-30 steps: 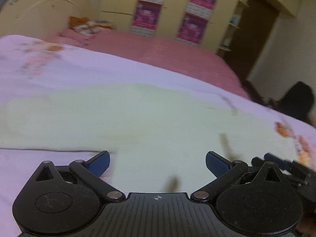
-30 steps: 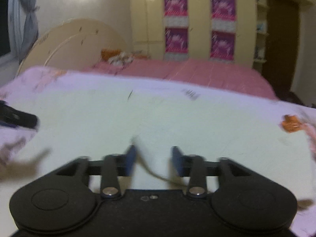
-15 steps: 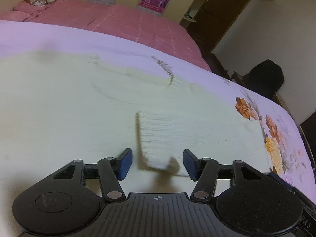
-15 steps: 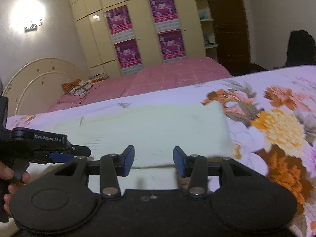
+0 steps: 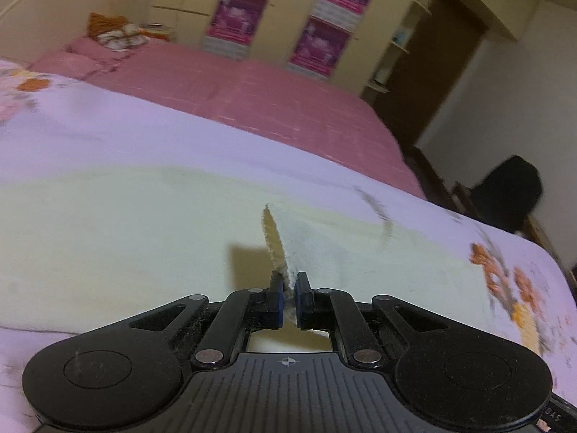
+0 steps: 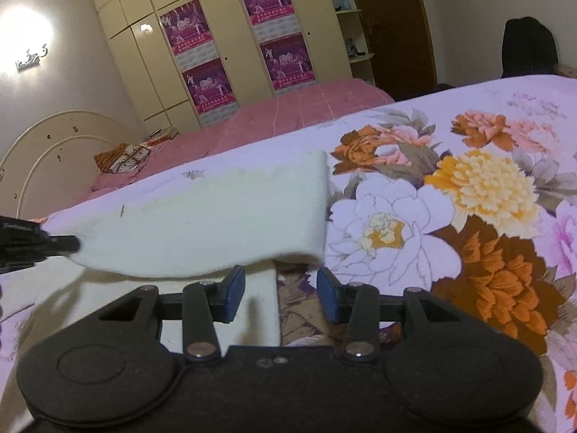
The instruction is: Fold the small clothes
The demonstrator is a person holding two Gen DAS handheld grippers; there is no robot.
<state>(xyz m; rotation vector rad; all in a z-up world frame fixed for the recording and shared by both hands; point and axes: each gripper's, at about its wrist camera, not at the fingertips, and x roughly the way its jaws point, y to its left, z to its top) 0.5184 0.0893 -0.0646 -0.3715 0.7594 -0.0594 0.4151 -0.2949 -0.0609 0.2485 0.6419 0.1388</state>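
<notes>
Fingers of the left gripper [image 5: 287,294] are pinched nearly together on a raised fold of the cream cloth [image 5: 144,238]; its jaws have just been closing, with that fold between the blue pads. Right gripper [image 6: 281,290] jaws stand partly apart, nothing pressed between the pads. A lifted edge of the cloth [image 6: 216,223] hangs just beyond its tips, not touching them as far as I can tell.

Cloth lies on the floral sheet [image 6: 487,187], which covers the near bed.

Left wrist view only: the pinch itself, a thin standing ridge of fabric running away from the pads, with the rest of the cloth flat to the left. View is motion-blurred, so the cloth's far edge is unclear. A dark chair [image 5: 508,195] sits at right.

Right wrist view only: the cloth's right end, folded over with its straight end on the big flower print, and the left gripper's black tip [image 6: 57,244] coming in from the left edge and meeting the cloth's corner. A wall lamp [image 6: 29,32] glows at upper left.

Both views: the pink bed [image 6: 295,112] behind, and a wardrobe [image 6: 223,18] with purple posters [image 6: 202,57].
</notes>
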